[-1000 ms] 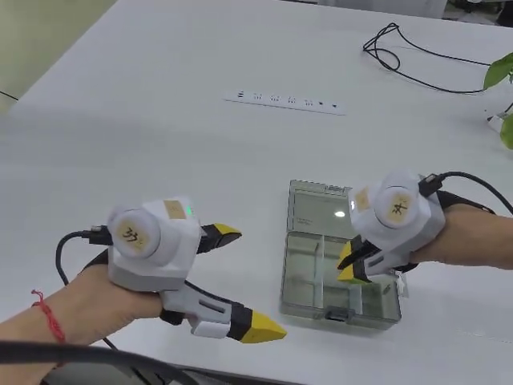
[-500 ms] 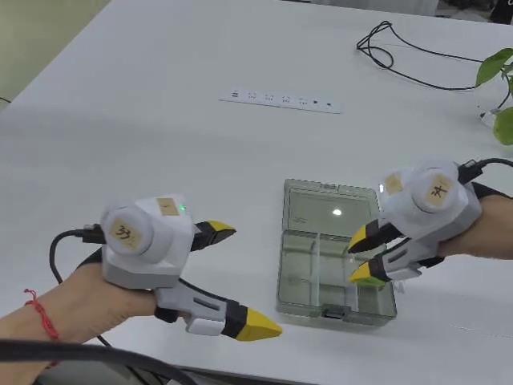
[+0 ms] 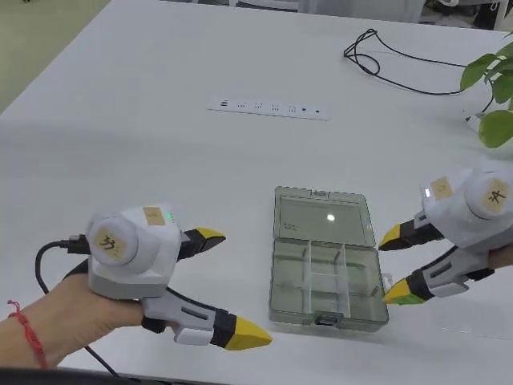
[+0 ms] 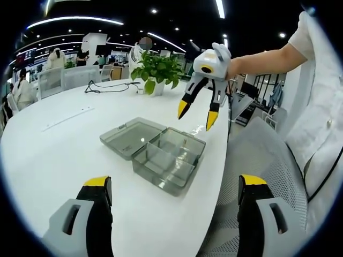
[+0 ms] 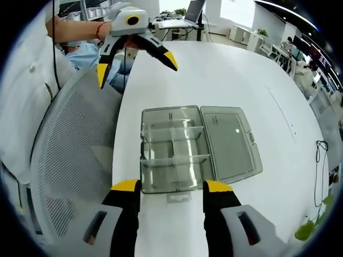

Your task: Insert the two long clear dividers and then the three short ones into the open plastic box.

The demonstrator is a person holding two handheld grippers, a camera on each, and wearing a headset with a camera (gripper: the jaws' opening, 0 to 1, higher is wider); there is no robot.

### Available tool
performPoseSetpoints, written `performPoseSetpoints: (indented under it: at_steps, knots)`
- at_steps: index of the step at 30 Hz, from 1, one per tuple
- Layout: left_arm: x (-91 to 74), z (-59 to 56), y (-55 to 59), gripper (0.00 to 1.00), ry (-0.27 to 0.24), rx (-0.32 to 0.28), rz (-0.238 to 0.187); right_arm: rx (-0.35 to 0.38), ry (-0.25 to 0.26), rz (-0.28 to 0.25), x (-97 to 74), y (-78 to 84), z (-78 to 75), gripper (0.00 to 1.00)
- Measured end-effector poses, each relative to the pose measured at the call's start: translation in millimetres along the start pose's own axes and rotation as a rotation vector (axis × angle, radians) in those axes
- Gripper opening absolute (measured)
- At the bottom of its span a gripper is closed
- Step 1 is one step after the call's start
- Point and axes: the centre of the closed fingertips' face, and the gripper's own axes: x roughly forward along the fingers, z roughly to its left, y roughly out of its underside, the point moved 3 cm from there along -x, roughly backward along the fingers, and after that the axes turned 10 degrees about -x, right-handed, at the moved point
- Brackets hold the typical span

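Note:
The open grey plastic box (image 3: 324, 298) lies on the white table, lid (image 3: 321, 215) folded back flat. Clear dividers (image 3: 342, 271) stand inside the tray, two long ones with a short crosspiece (image 5: 171, 144) between them. A small clear piece (image 3: 388, 281) lies on the table against the box's right side. My right gripper (image 3: 394, 265) hovers just right of the box, open and empty, its jaws framing that piece (image 5: 177, 198). My left gripper (image 3: 228, 286) hangs left of the box, wide open and empty. Each gripper appears in the other's view: right gripper (image 4: 196, 115), left gripper (image 5: 136, 67).
A white power strip (image 3: 268, 108) lies farther back, with a black cable (image 3: 385, 60) and a green plant (image 3: 489, 96) at the far right. The table's near edge runs just below the box. A mesh chair (image 5: 69, 160) stands beside the table.
My right gripper has drawn back from above the box to its right side and its jaws have spread wider. The left gripper has barely moved, still open.

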Motion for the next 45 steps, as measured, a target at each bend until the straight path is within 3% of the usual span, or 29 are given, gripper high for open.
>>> performPoseSetpoints:
  at_steps: [6, 9, 22, 28, 38, 45]
  knots:
    - [0.1, 1.3, -1.8, 1.0, 0.004, 0.002, 0.002, 0.012, -0.004, 0.038, -6.8, 24.5, 7.1, 0.54]
    - [0.0, 1.2, -2.2, 1.0, 0.008, 0.001, 0.003, 0.018, -0.012, 0.071, -9.4, 45.1, 10.7, 0.55]
    - [-3.0, 4.9, -2.9, 1.0, 0.002, -0.007, 0.004, 0.028, -0.045, 0.181, -5.1, 105.3, 23.5, 0.56]
    - [-3.7, 5.7, -2.2, 1.0, 0.003, -0.009, 0.009, 0.001, -0.017, 0.243, 4.4, 119.6, 20.0, 0.52]
    - [-4.1, 6.3, -1.8, 1.0, 0.006, -0.008, 0.014, -0.048, -0.022, 0.303, 17.6, 127.3, 24.3, 0.44]
    - [-3.7, 7.1, -0.5, 1.0, 0.007, -0.012, 0.017, -0.043, -0.025, 0.297, 16.7, 127.2, 25.6, 0.42]
